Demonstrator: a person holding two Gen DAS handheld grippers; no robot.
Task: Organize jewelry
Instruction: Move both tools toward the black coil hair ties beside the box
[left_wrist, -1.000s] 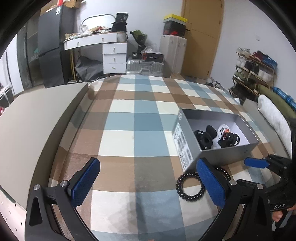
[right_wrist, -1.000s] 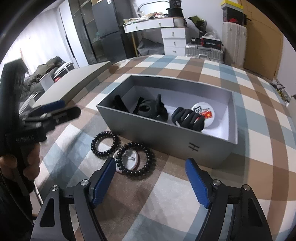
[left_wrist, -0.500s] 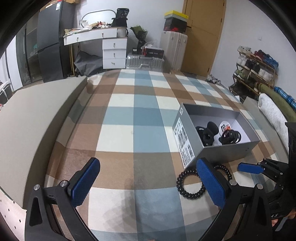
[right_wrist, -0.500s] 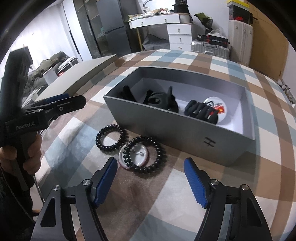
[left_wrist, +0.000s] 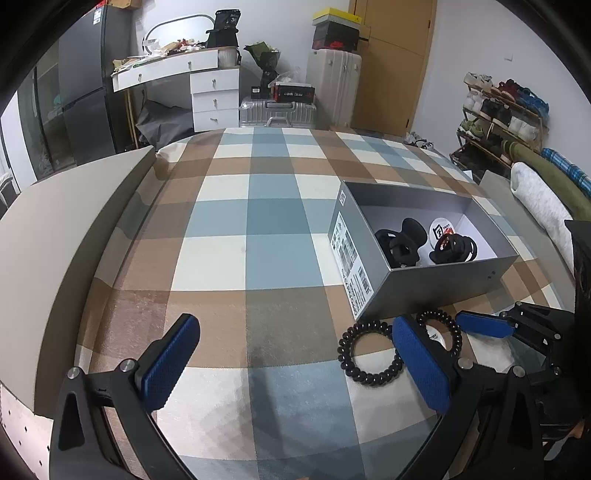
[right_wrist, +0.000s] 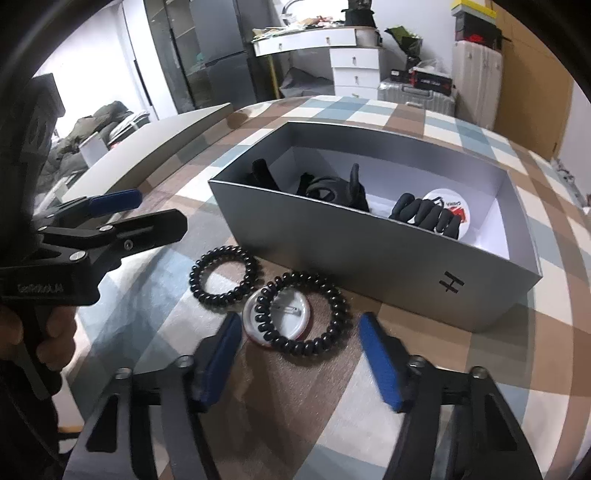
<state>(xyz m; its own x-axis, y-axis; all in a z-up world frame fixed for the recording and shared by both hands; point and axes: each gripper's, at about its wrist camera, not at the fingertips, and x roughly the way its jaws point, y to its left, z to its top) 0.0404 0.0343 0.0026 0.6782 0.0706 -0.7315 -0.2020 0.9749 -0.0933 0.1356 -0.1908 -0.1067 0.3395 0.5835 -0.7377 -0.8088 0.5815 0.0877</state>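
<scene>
Jewelry is seen both inside and outside a grey box (right_wrist: 369, 254) set on a checked blanket (left_wrist: 251, 236). Just ahead of the right tool (right_wrist: 299, 358), between its blue pads and the box wall, a black coil bracelet (right_wrist: 303, 314) is laid partly over a round pin badge (right_wrist: 275, 315). A second coil bracelet (right_wrist: 223, 273) is found ahead and to the left of that tool, close beside the first and apart from the box. The right tool's jaws have just been closing and are held about half open; nothing is gripped, and the bracelet and badge lie beyond the pad tips, not between them. Inside the box, black hair clips (right_wrist: 332, 190), a black scrunchie (right_wrist: 428, 216) and a white badge (right_wrist: 448, 206) are seen, all farther ahead of the right tool. The left tool (left_wrist: 291, 363) is held wide open over the blanket with nothing between its pads; the second bracelet is partly hidden behind its right pad, and the box lies ahead and to its right. A hand (right_wrist: 40, 328) is seen on the left tool's handle in the right wrist view.
</scene>
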